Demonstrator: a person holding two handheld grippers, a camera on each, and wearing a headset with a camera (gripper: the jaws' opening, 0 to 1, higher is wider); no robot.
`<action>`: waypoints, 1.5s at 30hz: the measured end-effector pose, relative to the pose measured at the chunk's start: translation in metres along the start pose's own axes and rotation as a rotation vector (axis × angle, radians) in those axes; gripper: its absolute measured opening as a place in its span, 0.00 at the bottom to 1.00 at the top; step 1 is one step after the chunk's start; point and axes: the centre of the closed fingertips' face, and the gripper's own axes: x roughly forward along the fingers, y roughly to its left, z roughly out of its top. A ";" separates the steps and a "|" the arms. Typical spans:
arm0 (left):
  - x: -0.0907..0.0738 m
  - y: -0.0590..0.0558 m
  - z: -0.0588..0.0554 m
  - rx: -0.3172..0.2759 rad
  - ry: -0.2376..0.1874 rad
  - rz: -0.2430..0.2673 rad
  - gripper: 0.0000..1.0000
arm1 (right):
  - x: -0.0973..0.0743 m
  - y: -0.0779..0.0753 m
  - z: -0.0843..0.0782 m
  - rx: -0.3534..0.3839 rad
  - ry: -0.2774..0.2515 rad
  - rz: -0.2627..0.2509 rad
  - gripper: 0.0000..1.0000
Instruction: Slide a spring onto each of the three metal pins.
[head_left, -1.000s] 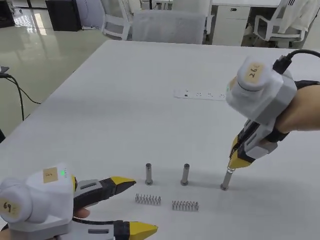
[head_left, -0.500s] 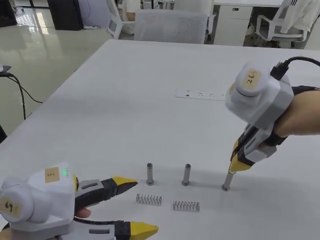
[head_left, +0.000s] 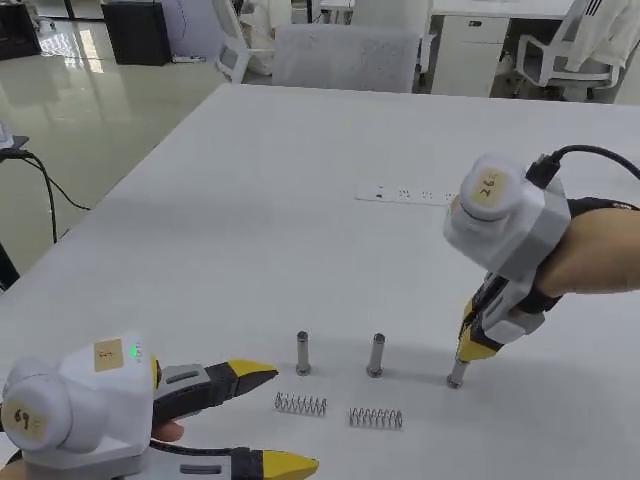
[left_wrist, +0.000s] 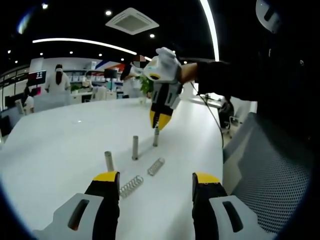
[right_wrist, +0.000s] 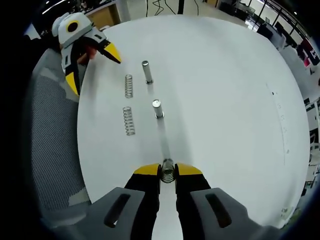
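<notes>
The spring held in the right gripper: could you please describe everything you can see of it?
The spring is a small coil of bright metal wire, seen end-on as a ring. The right gripper pinches it between its yellow tips, directly above the rightmost pin. Whether it already sits over the pin cannot be told.

White table (head_left: 250, 200): flat, bare surface. Power strip (head_left: 405, 195): lies flat on the table, toward the far side. Grey chair (head_left: 345, 57): stands at the table's far edge. Black cable (head_left: 45, 195): trails over the glossy floor (head_left: 90, 100), left of the table. Ceiling vent (left_wrist: 132, 21): overhead, between light strips.
</notes>
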 end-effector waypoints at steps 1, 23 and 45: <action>0.000 0.000 0.000 0.000 0.001 0.000 0.53 | 0.002 0.000 0.000 0.002 0.001 0.000 0.08; -0.001 0.002 -0.001 0.000 0.002 0.008 0.53 | 0.031 -0.006 -0.011 0.031 0.013 0.001 0.09; 0.000 0.001 -0.001 0.006 0.010 0.004 0.52 | 0.015 0.000 0.004 -0.008 -0.035 -0.034 0.18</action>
